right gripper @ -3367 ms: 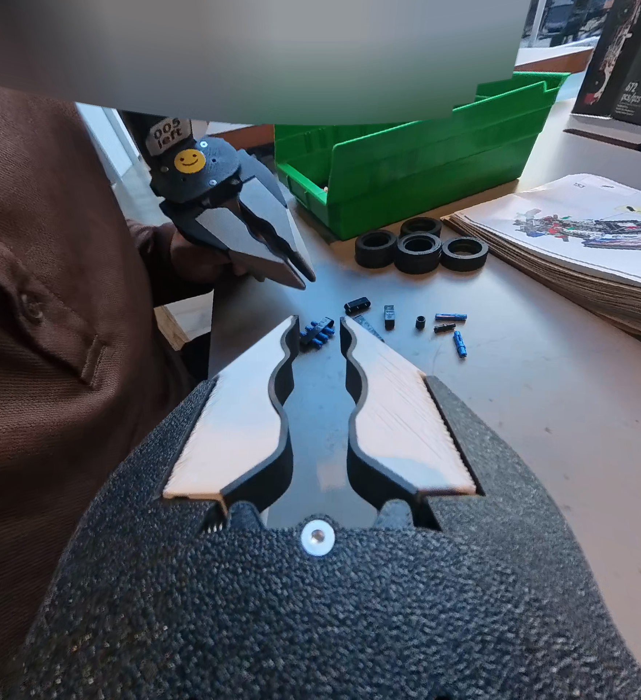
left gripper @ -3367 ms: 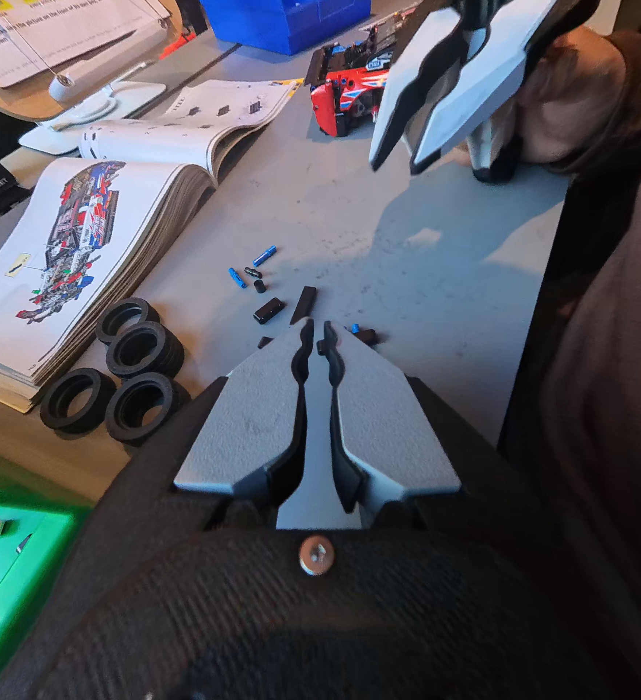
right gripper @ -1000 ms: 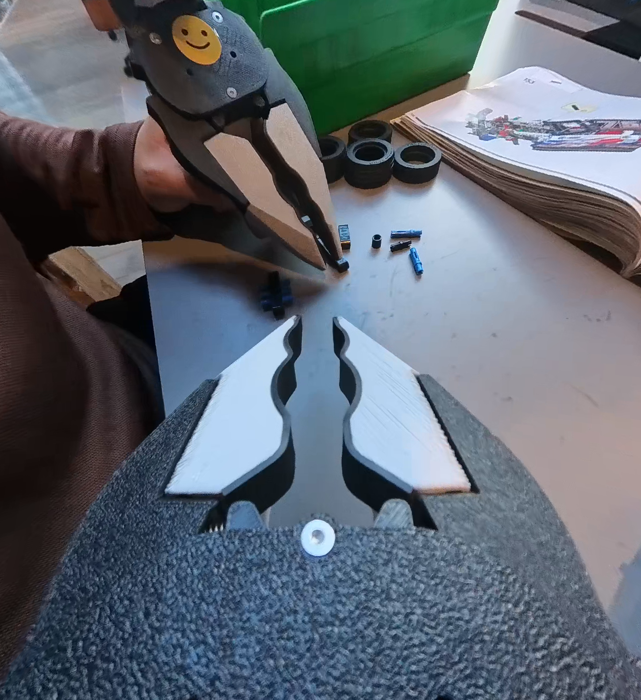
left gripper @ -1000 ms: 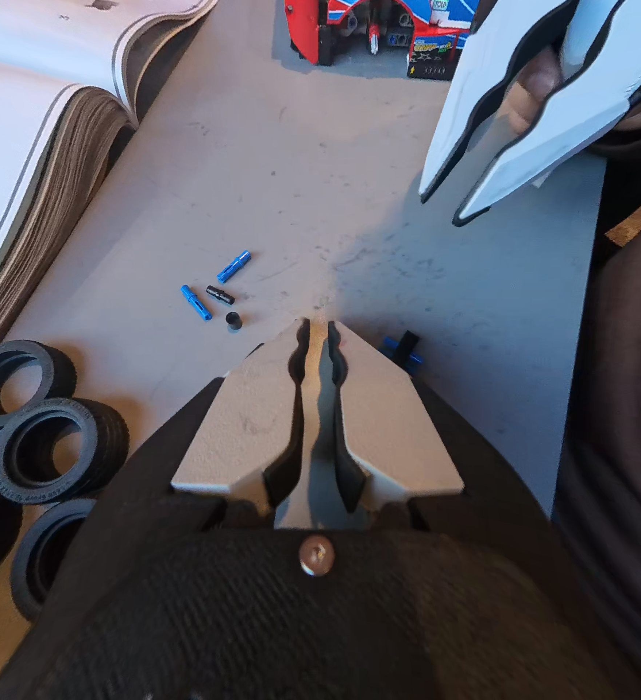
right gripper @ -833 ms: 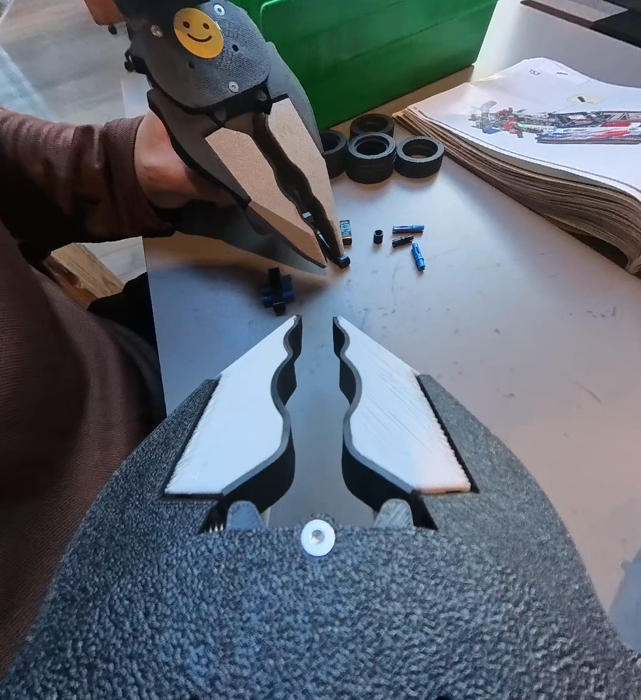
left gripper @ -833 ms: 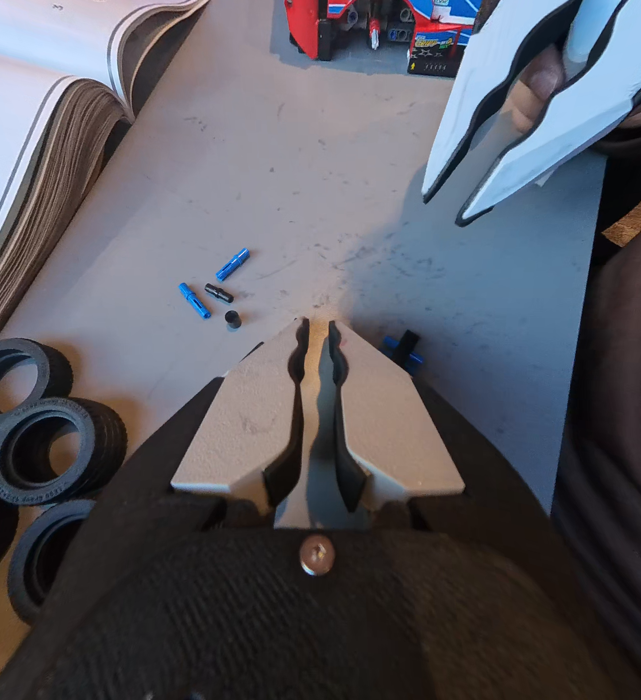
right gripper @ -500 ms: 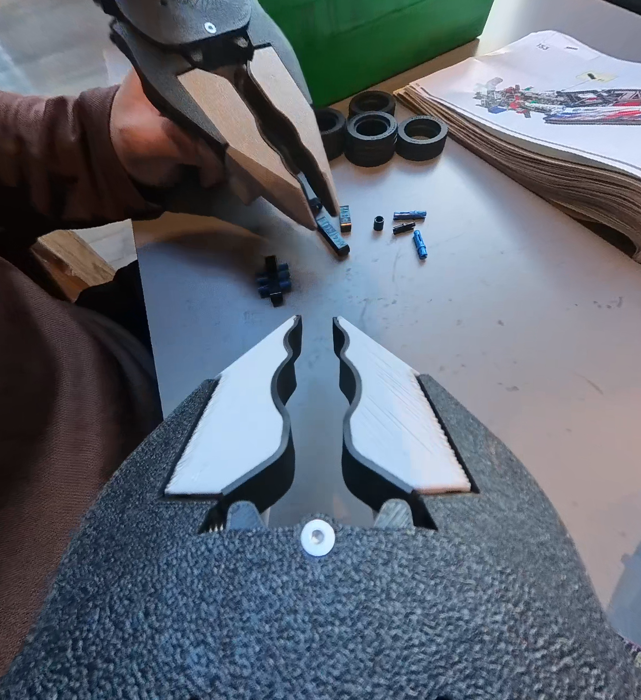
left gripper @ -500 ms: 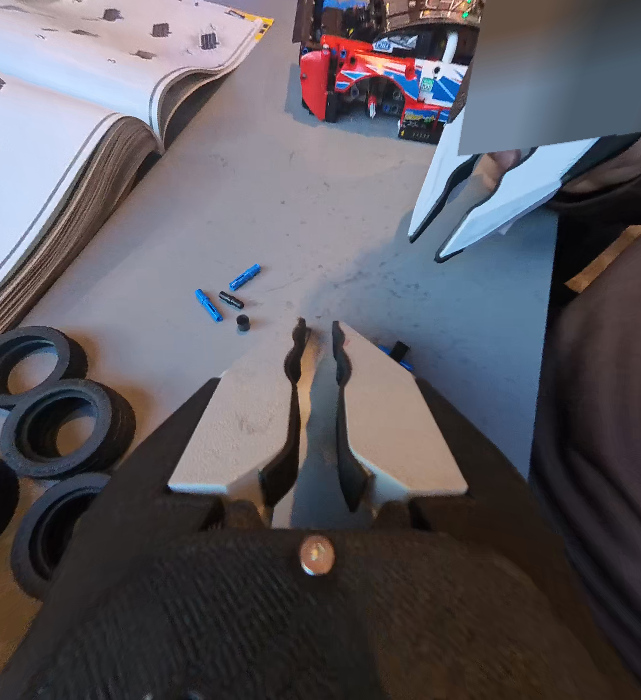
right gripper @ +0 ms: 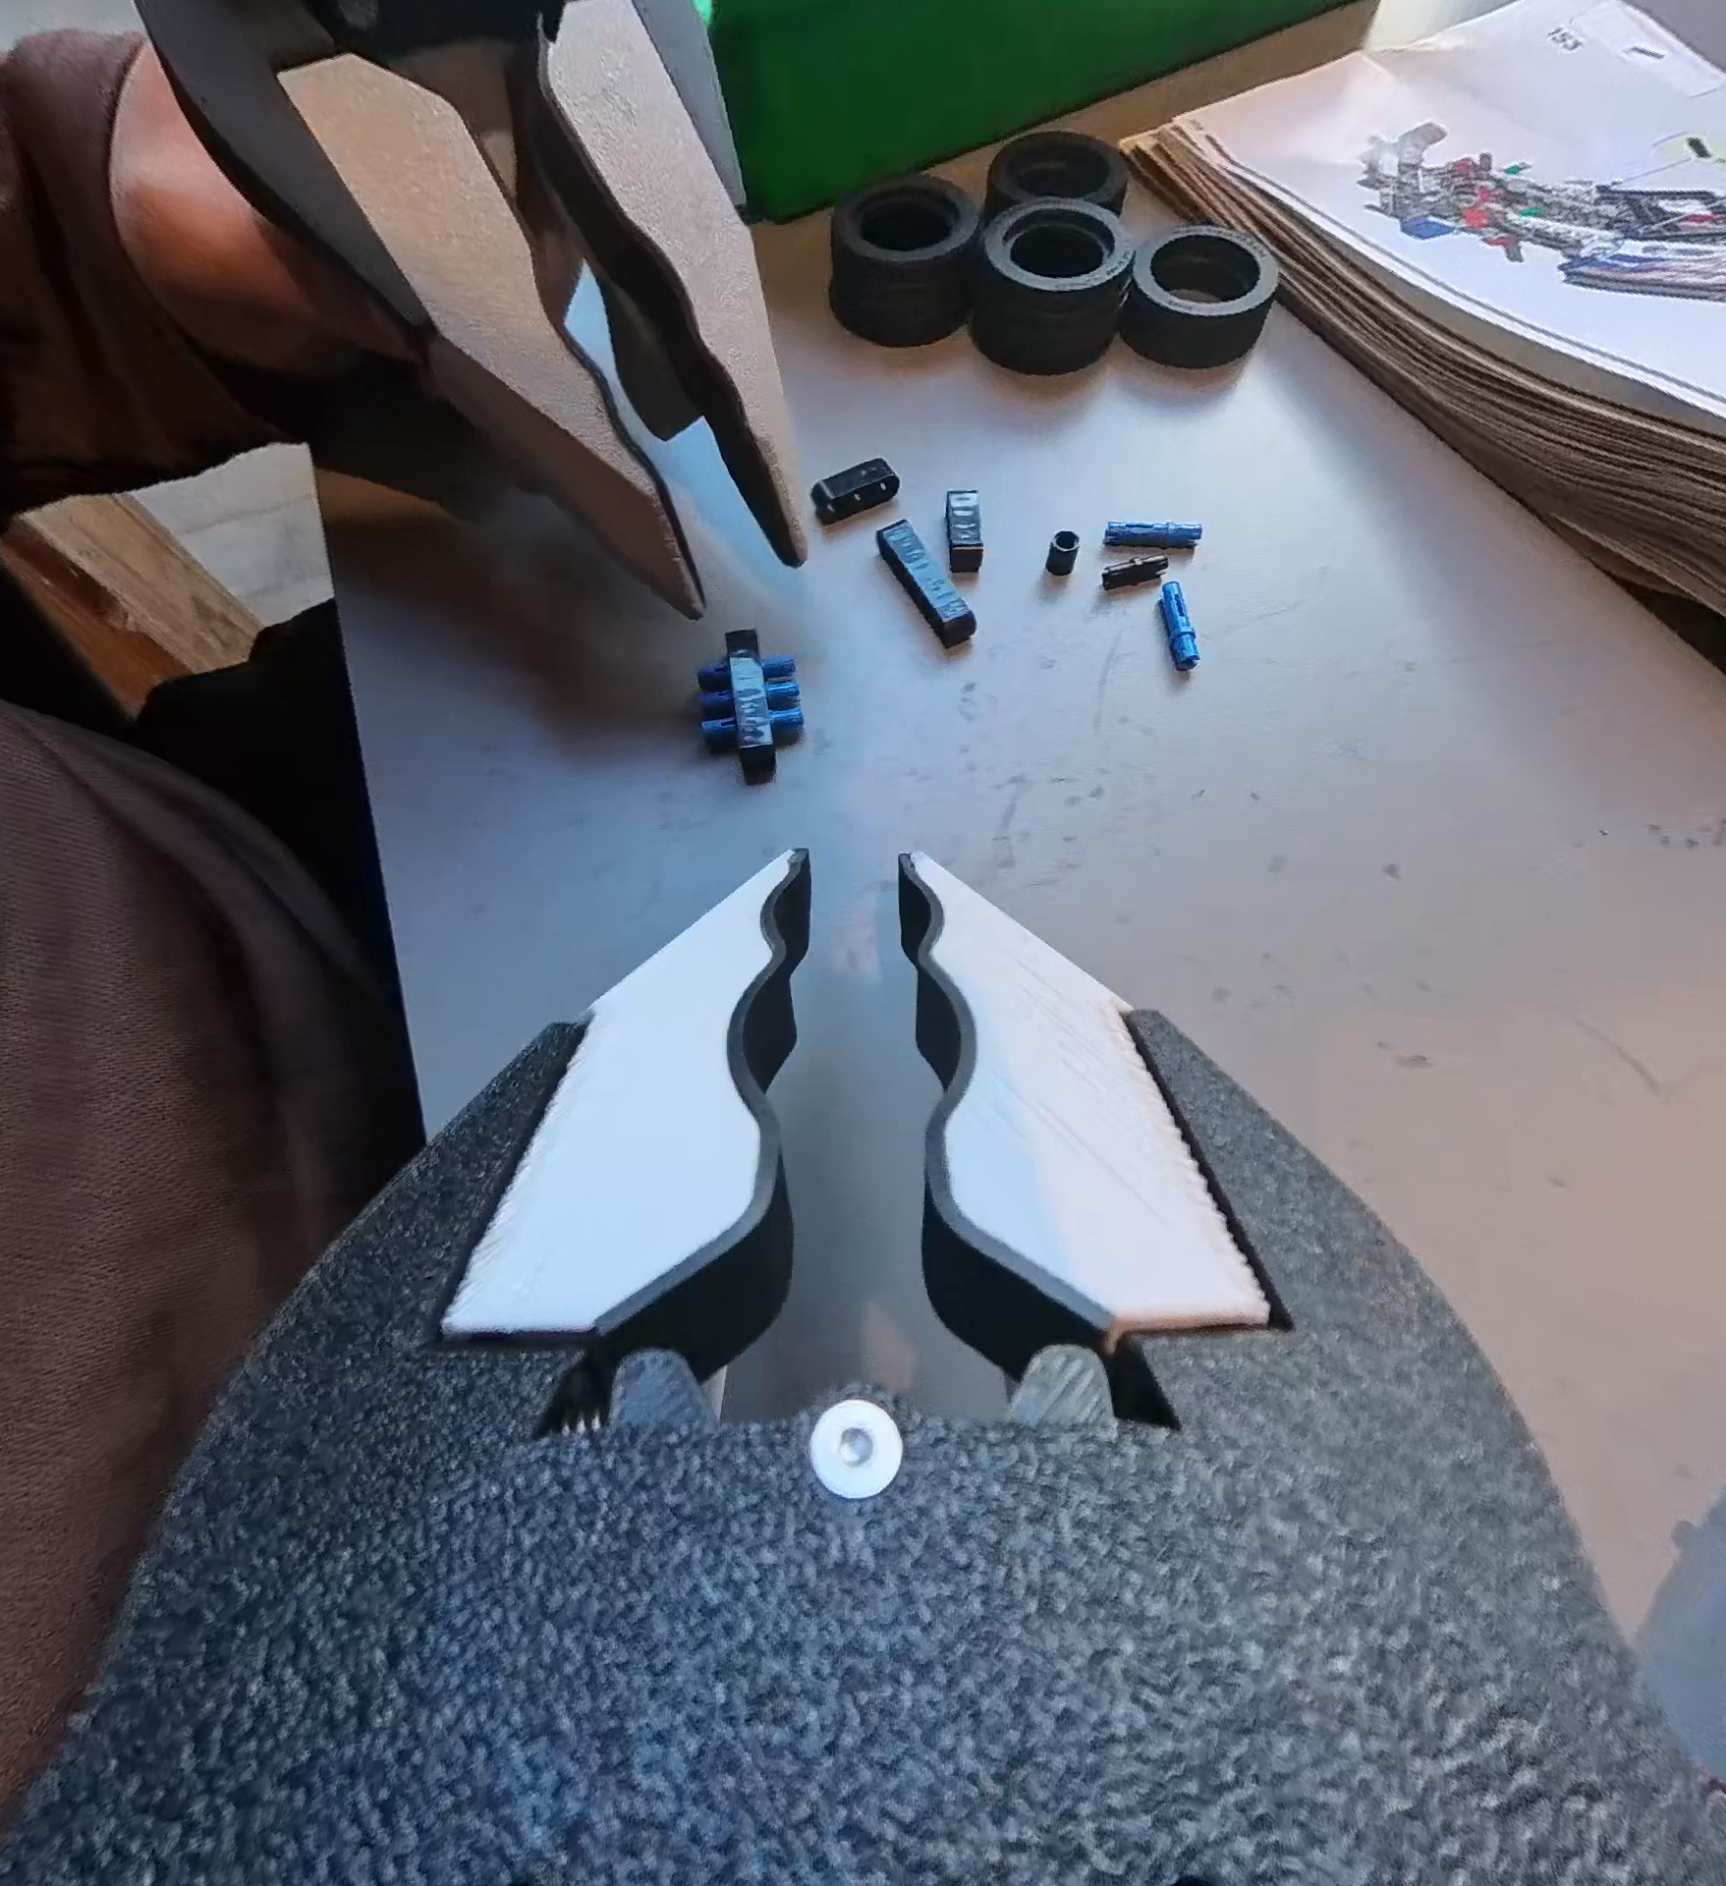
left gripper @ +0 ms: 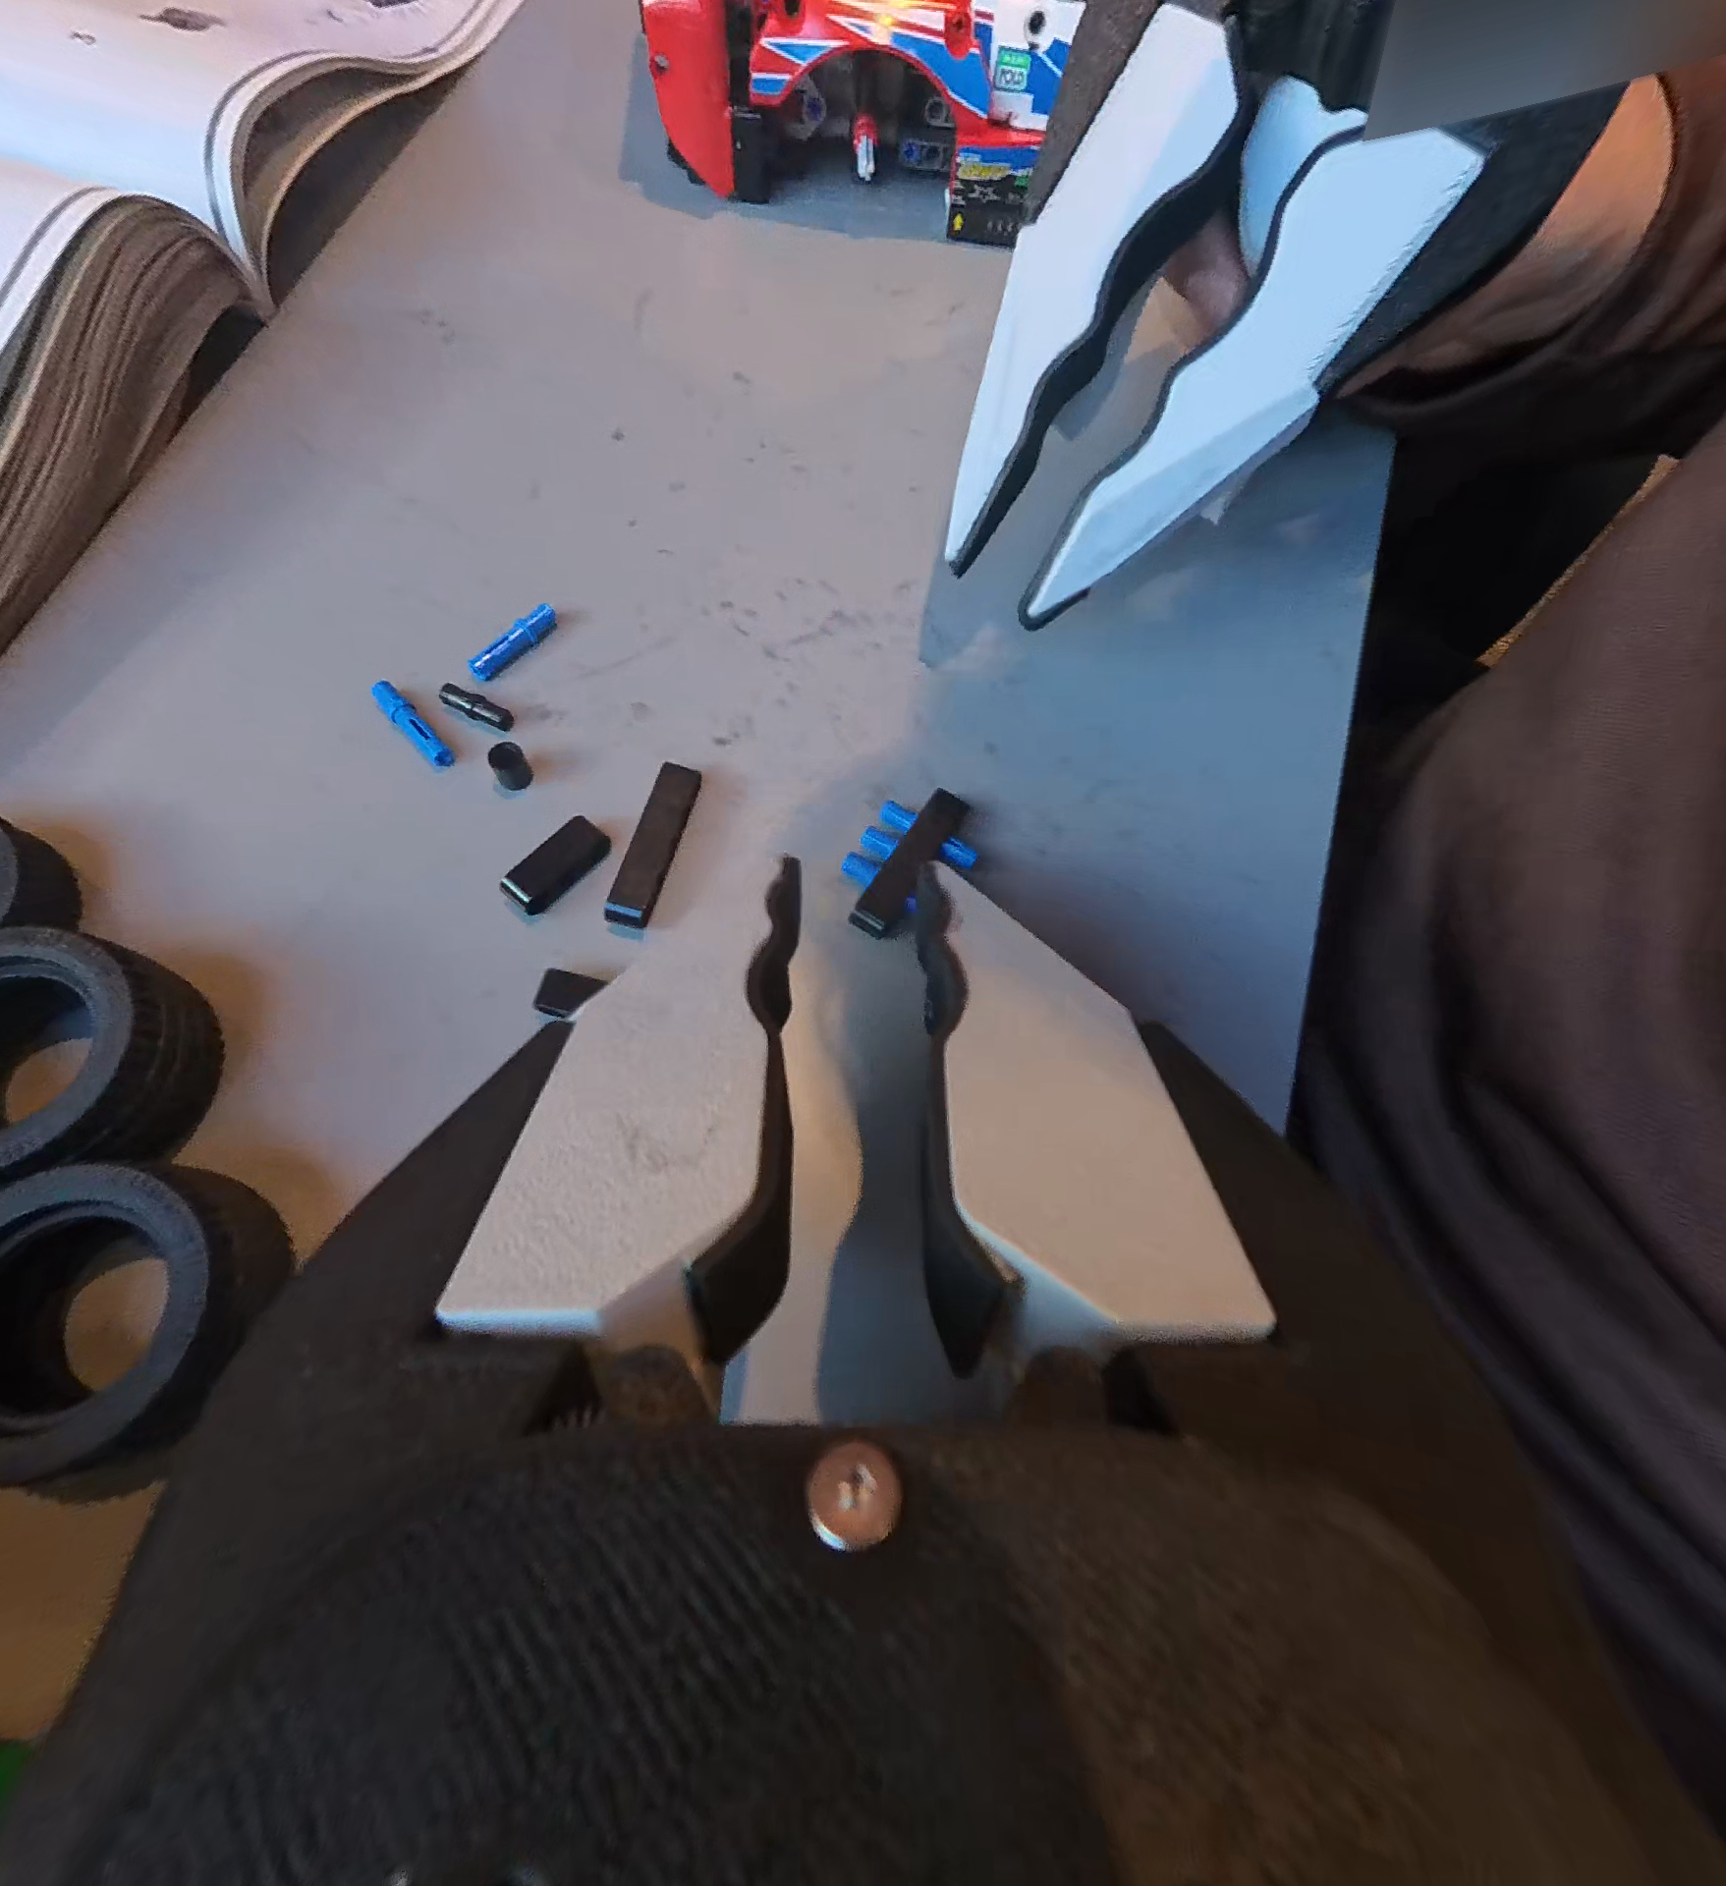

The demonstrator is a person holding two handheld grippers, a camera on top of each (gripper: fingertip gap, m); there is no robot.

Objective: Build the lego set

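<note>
A black beam with three blue pins (left gripper: pixel 904 862) lies on the grey table just past my left gripper (left gripper: pixel 856 878), which is open and empty. It also shows in the right wrist view (right gripper: pixel 748 704), between both grippers. A long black beam (left gripper: pixel 654 842) and a short black beam (left gripper: pixel 554 862) lie left of it. Two blue pins (left gripper: pixel 511 641), a black pin (left gripper: pixel 476 706) and a black bush (left gripper: pixel 509 765) lie farther left. My right gripper (right gripper: pixel 853 862) is open and empty above the table, a short way from the pinned beam. The left gripper (right gripper: pixel 744 584) hovers just above that beam.
Several black tyres (left gripper: pixel 52 1041) sit at the left by the open instruction book (left gripper: pixel 73 204). The red car model (left gripper: pixel 838 92) stands at the far side. A green bin (right gripper: pixel 940 82) is behind the tyres. The table edge and the person's brown sleeve are at the right. One gripper's finger ends stand about 8 cm off the other's. The black bush (left gripper: pixel 509 765) lies around 7 cm away from my left fingertips. Seen from the right wrist view (right gripper: pixel 1057 542) as well.
My left gripper opened and let go of the long black beam, which now lies on the table. It drew back above the pinned beam. The right gripper barely moved.
</note>
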